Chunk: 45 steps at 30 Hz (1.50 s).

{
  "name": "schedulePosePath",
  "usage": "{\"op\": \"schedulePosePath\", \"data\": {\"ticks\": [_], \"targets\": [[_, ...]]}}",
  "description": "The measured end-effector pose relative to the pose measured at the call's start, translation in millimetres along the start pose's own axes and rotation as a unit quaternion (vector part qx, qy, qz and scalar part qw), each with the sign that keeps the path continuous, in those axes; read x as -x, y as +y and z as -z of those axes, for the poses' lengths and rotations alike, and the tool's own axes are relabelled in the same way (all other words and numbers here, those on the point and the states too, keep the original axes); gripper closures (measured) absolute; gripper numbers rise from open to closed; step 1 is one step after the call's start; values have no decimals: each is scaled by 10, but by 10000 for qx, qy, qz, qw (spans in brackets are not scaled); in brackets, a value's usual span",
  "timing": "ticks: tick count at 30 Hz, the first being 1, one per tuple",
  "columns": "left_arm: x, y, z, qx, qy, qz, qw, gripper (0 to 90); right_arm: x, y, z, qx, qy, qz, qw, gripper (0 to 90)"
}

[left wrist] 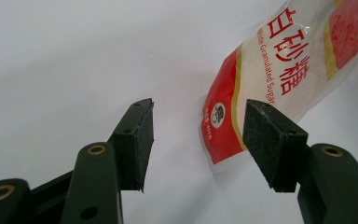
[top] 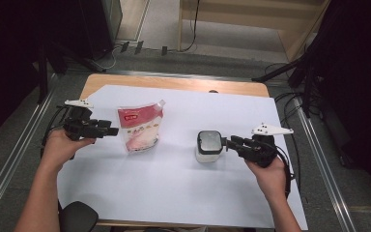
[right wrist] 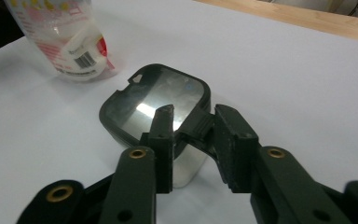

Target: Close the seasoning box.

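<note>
2 grippers at a sugar pouch and a lidded container on the desk [top: 183, 193].

The left gripper [left wrist: 198, 133] has open jaws just beside the sugar pouch [top: 139, 126]; the right gripper [right wrist: 193, 128] has jaws slightly apart around the lid tab [right wrist: 196, 127] of the container [top: 208, 146], right of the pouch.

- the desk [top: 174, 83] is light wood, you can see a strip of it along the far edge
- a big white sheet [top: 174, 183] covers most of the top, hanging right to the near edge
- grey floor [top: 212, 60] behind it, with a few black cables [top: 193, 29] trailing across
- metal rails [top: 9, 159] run along the floor on both sides
- dark stand legs [top: 280, 72] off to the far right, black curtain-ish stuff [top: 357, 72] behind them
- a round black thing [top: 77, 217] pokes in at the bottom left, can't tell what it is
</note>
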State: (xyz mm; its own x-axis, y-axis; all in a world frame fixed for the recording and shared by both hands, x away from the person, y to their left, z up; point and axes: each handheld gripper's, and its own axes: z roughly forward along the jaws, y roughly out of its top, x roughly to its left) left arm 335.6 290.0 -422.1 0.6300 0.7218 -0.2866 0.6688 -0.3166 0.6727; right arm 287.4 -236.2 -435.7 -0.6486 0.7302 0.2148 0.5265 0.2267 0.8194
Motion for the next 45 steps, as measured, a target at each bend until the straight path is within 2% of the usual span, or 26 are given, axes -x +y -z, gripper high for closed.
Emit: {"op": "schedulePosePath", "data": {"ticks": [13, 19, 25, 30, 45], "targets": [[-5, -8, -3, 18, -9, 53, 10000, 435, 187, -81, 94, 71, -314, -147, 9994, 556], [-7, -10, -4, 16, 20, 62, 10000, 432, 281, -149, 97, 64, -438, -125, 9989, 513], [-11, -10, -9, 17, 39, 59, 10000, 426, 377, -204, 98, 64, -565, -216, 9981, 451], [-7, -11, -14, 21, 27, 56, 10000, 423, 426, -240, 96, 63, -595, -316, 9977, 443], [-9, -11, -24, -1, 27, 91, 10000, 410, 436, -248, 78, 39, -626, -278, 9976, 439]]}}
